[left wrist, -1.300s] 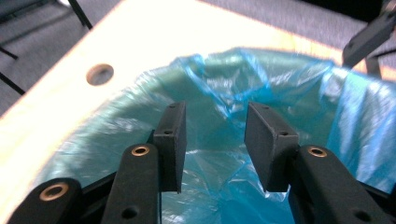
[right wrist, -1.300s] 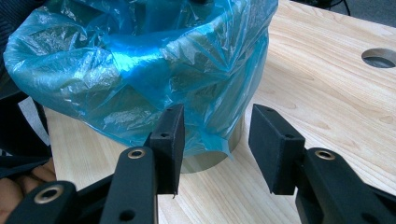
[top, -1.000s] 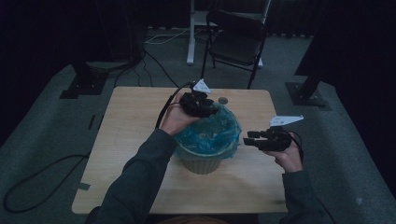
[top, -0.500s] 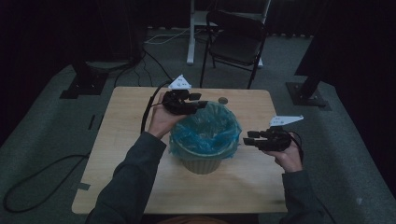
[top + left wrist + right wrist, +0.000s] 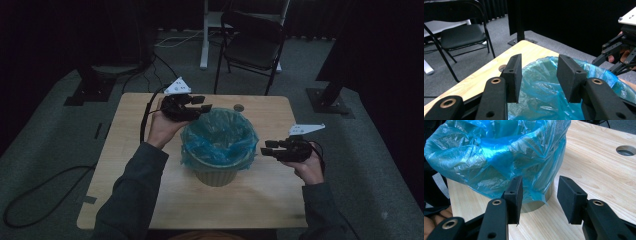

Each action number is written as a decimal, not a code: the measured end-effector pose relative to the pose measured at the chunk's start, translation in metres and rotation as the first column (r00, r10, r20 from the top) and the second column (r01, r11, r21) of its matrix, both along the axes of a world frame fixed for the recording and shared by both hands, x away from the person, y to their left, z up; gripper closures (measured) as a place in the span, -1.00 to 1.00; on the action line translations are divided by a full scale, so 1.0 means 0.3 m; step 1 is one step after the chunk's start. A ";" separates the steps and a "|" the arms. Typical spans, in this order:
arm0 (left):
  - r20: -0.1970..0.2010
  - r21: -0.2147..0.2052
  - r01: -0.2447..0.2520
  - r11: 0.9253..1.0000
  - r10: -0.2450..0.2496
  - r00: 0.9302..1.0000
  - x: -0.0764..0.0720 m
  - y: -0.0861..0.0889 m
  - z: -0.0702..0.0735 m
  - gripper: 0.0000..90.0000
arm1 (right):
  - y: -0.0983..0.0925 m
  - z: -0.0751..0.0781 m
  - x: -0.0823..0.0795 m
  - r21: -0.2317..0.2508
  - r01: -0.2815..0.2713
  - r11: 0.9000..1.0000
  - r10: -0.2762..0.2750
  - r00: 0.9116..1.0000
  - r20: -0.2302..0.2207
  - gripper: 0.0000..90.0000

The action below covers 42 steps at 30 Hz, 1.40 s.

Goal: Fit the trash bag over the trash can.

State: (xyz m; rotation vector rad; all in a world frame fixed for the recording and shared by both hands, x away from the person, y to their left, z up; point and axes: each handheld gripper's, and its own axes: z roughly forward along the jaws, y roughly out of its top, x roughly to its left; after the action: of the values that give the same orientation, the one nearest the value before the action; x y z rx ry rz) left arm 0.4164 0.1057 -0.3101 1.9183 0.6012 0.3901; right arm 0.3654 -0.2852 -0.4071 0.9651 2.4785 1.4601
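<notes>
A beige bin (image 5: pixel 216 175) lined with a blue plastic bag (image 5: pixel 220 137) stands in the middle of the wooden table (image 5: pixel 135 150). My left gripper (image 5: pixel 204 103) hovers just beyond the bag's far left rim. It is open, and nothing sits between its jaws. In the left gripper view the left gripper (image 5: pixel 539 75) looks over the bag (image 5: pixel 541 92) towards the right gripper (image 5: pixel 599 53). My right gripper (image 5: pixel 265 148) is held level at the bin's right side, a little apart from it and open. In the right gripper view the right gripper (image 5: pixel 539 197) faces the bag (image 5: pixel 486 150) and the bin wall (image 5: pixel 534 205).
A round hole (image 5: pixel 239 107) is cut in the table behind the bin. A black folding chair (image 5: pixel 250 47) stands beyond the far edge, with dark stand bases on either side. A cable (image 5: pixel 45 185) lies on the floor at the left.
My left gripper has moved left, from above the bag's far rim to just off its far left edge. The right hand and the bin have stayed put.
</notes>
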 end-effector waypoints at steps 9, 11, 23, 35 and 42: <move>0.001 -0.017 -0.037 0.999 0.037 0.999 -0.010 0.066 -0.018 0.23 | 0.000 0.002 -0.001 -0.001 0.000 1.000 0.000 1.000 0.002 0.22; 0.000 -0.016 -0.043 0.999 0.043 0.999 -0.010 0.075 -0.022 0.23 | 0.001 0.001 -0.001 -0.001 0.000 1.000 0.000 1.000 0.000 0.22; 0.009 0.023 -0.009 1.000 0.009 1.000 -0.024 0.040 -0.030 0.23 | 0.014 -0.005 0.003 -0.007 -0.004 1.000 0.004 1.000 -0.004 0.22; -0.052 0.253 0.115 0.961 -0.105 0.993 0.024 -0.156 -0.079 0.29 | 0.005 -0.002 0.000 0.000 0.000 1.000 0.000 1.000 -0.001 0.22; -0.070 0.331 0.179 0.927 -0.165 0.984 0.035 -0.268 -0.120 0.29 | 0.000 -0.002 -0.001 0.002 0.001 1.000 -0.001 1.000 -0.001 0.22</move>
State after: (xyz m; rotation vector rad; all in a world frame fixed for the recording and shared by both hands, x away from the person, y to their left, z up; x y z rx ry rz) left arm 0.4268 0.0254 -0.3459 2.2927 0.4054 0.3580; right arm 0.3650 -0.2852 -0.4077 0.9667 2.4773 1.4633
